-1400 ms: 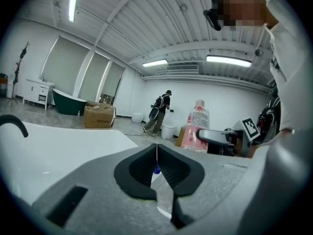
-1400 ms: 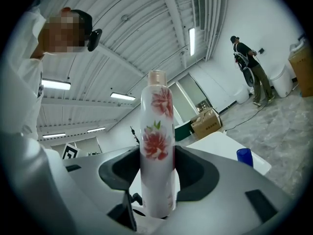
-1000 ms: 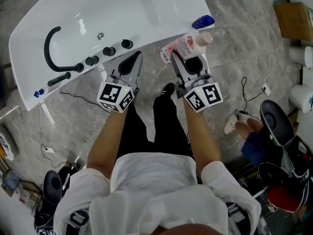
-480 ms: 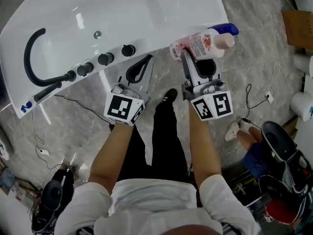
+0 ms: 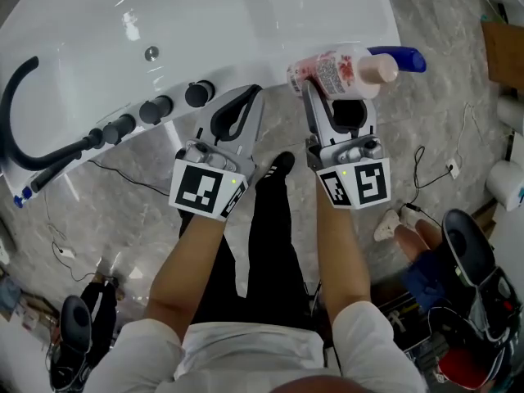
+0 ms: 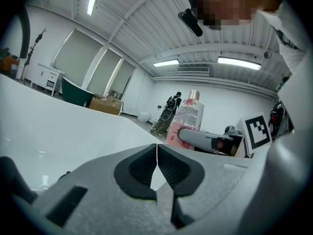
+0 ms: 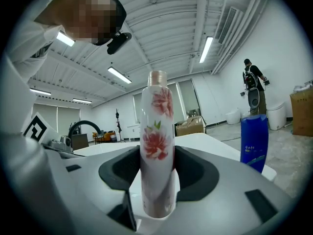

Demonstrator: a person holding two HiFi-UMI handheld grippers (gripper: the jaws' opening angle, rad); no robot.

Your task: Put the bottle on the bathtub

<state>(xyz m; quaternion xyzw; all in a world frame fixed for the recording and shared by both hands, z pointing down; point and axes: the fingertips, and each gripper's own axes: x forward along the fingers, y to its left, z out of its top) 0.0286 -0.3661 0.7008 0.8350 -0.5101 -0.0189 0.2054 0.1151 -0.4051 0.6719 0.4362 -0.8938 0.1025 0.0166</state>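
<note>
A white bottle with pink flowers and a pink cap [image 5: 332, 72] is clamped in my right gripper [image 5: 334, 90], at the near edge of the white bathtub [image 5: 205, 23]. In the right gripper view the bottle [image 7: 157, 141] stands upright between the dark pads [image 7: 195, 173], with the tub's rim [image 7: 215, 146] just beyond. My left gripper [image 5: 246, 97] hovers beside it at the rim, jaws shut and holding nothing [image 6: 156, 155]. From the left gripper view I see the bottle [image 6: 188, 119] to the right.
A blue bottle [image 5: 397, 58] [image 7: 254, 141] stands on the tub's rim right of the held bottle. A black faucet [image 5: 33, 137] and black knobs [image 5: 155, 109] line the rim at the left. Cables, a cardboard box [image 5: 503, 51] and a chair [image 5: 467, 252] are on the marble floor.
Both grippers have come closer to the tub's rim, the right one still carrying the flowered bottle, whose cap now lies next to the blue bottle. The left gripper stays shut.
</note>
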